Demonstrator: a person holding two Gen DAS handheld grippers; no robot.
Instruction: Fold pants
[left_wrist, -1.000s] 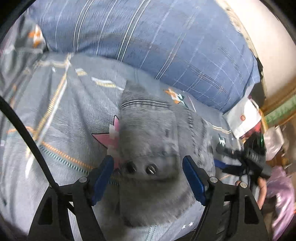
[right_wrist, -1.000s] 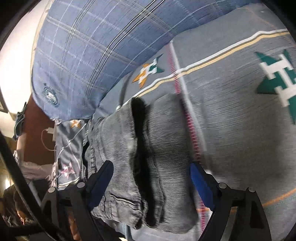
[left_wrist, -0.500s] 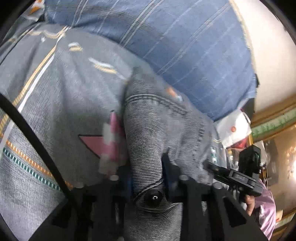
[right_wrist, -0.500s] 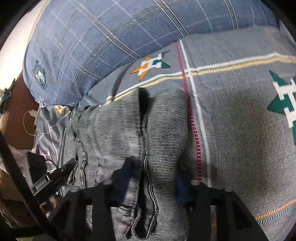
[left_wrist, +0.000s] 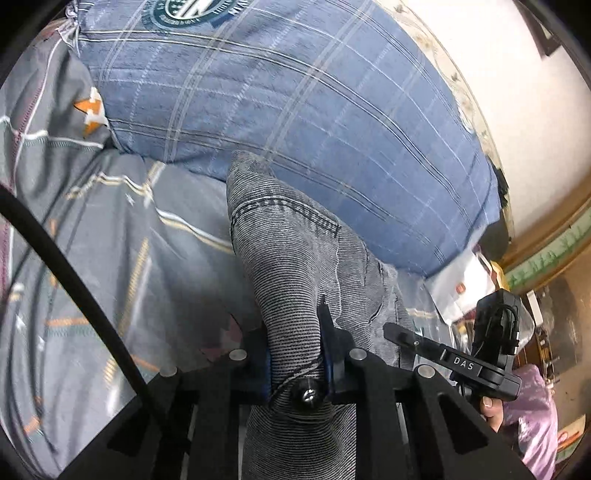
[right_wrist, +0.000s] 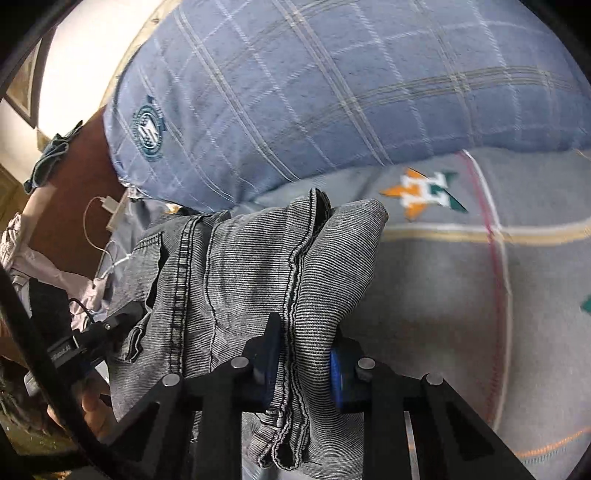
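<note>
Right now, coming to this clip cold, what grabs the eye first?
The grey pants dominate both views, bunched and lifted off the patterned grey bedspread. Each end is clamped: the left gripper has its jaws shut on fabric by a metal button, and the right gripper pinches a folded, stitched edge. Behind looms a big blue plaid pillow.

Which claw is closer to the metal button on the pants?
Left. The left claw is shut on the pants right by the button; the right claw grips the hem end.
</note>
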